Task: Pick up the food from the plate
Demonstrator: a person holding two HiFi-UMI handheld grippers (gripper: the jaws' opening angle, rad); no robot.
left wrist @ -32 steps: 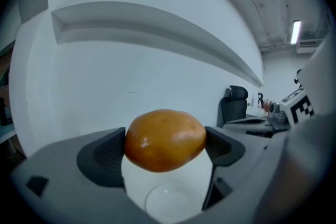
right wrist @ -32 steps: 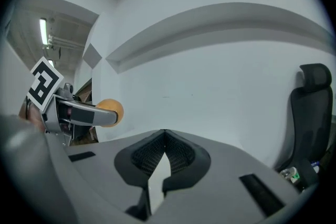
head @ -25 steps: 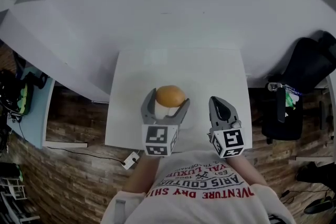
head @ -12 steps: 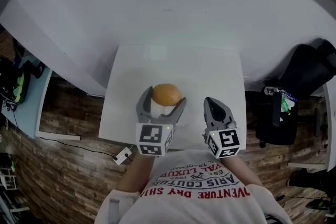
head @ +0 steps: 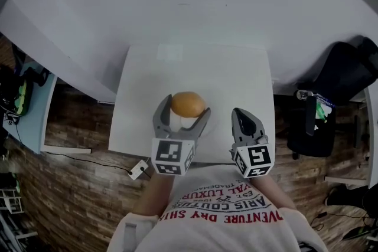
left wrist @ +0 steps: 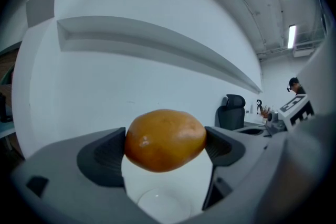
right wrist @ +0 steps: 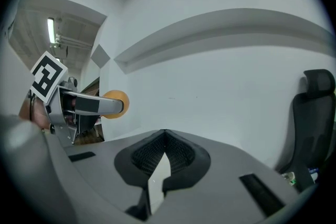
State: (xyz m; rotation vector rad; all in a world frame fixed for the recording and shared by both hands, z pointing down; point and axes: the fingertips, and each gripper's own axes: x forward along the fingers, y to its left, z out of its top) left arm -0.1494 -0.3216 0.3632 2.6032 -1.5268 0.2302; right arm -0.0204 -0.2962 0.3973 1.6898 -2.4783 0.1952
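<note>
An orange-brown, bun-like piece of food (head: 188,104) (left wrist: 165,139) is clamped between the jaws of my left gripper (head: 182,114) (left wrist: 165,140), held up above the white table (head: 142,121). Below it in the left gripper view lies a white plate (left wrist: 160,202), seen between the jaws. My right gripper (head: 245,119) (right wrist: 164,140) hovers to the right of the food, its jaws touching at the tips with nothing between them. The right gripper view shows the left gripper with the food (right wrist: 116,104) at its left.
The small white table stands against a white wall (head: 189,15), with wood-pattern floor (head: 77,186) around it. A black office chair (head: 342,79) (right wrist: 314,128) is to the right and a light-blue desk (head: 29,121) to the left.
The view has shifted slightly. Both grippers and the held food keep nearly the same places relative to each other over the table.
</note>
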